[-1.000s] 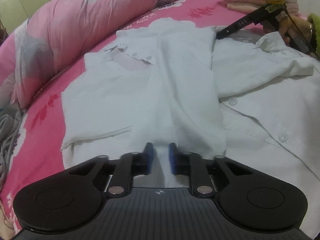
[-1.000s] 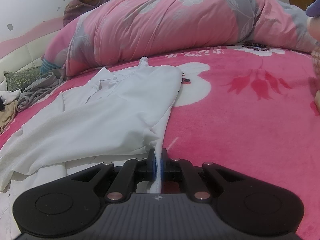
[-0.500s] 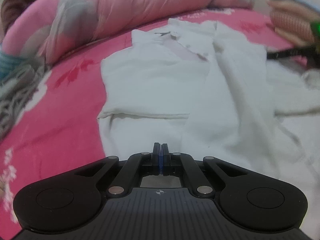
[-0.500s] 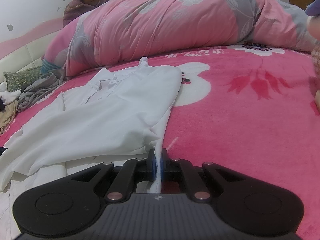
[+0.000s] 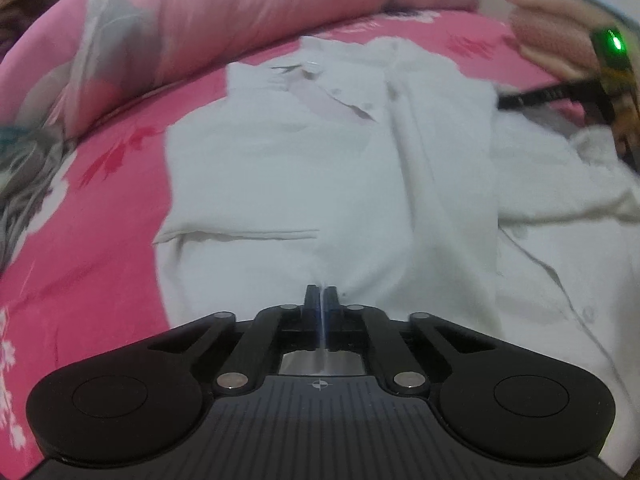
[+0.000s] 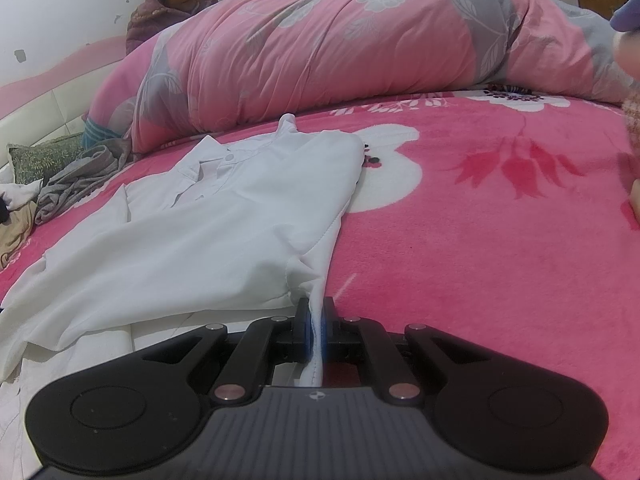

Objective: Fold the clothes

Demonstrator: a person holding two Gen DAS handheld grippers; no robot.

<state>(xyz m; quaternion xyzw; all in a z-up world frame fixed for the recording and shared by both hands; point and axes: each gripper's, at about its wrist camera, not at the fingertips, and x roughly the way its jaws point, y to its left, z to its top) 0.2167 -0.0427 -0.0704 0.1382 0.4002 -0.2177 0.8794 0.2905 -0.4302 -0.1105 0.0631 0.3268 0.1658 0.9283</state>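
On pink flowered bed [image 6: 500,248], white button-up cotton shirt [image 6: 208,240] pinched near by left gripper [image 5: 321,300], far right by right gripper [image 6: 316,320].

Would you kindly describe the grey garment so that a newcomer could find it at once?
Start at the long pink floral duvet roll across the far side of the bed. At its left end lies the crumpled grey garment, beside a green patterned cushion; unlike the flat white shirt, it is dark and bunched.
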